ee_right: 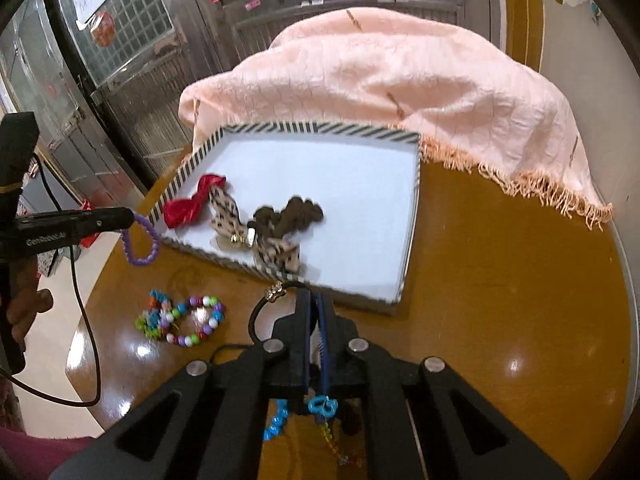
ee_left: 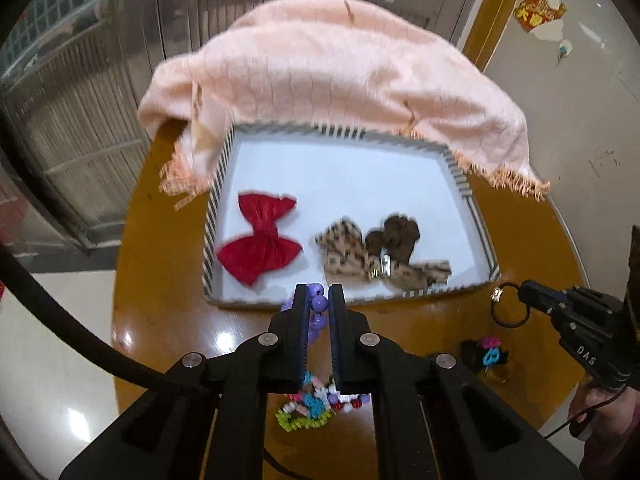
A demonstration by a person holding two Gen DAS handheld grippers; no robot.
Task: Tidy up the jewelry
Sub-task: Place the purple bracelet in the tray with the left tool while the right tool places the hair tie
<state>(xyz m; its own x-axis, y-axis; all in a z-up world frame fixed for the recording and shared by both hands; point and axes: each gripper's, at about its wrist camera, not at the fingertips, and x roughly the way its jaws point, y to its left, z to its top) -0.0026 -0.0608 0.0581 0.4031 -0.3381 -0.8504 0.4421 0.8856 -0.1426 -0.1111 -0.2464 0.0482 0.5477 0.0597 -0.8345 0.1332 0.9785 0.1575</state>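
Note:
A striped-rim tray (ee_left: pixel 212 216) (ee_right: pixel 408 256) with a white floor holds a red bow (ee_left: pixel 260 240) (ee_right: pixel 188 204), a leopard-print bow (ee_left: pixel 348 256) (ee_right: pixel 226 210) and a brown hair piece (ee_left: pixel 398 236) (ee_right: pixel 296 212). My left gripper (ee_left: pixel 319 292) (ee_right: pixel 130 216) is shut on a purple bead bracelet (ee_left: pixel 318 304) (ee_right: pixel 142 240), held just above the tray's near rim. My right gripper (ee_right: pixel 314 300) (ee_left: pixel 522 294) is shut on a black hair tie with a gold charm (ee_right: pixel 266 308) (ee_left: pixel 506 308), held beside the tray's near right corner.
Colourful bead bracelets (ee_right: pixel 184 320) (ee_left: pixel 316 404) lie on the round brown table (ee_right: pixel 500 300). More small blue and yellow pieces (ee_right: pixel 320 408) (ee_left: pixel 490 354) lie under my right gripper. A pink fringed cloth (ee_left: pixel 340 76) (ee_right: pixel 420 84) is draped behind the tray.

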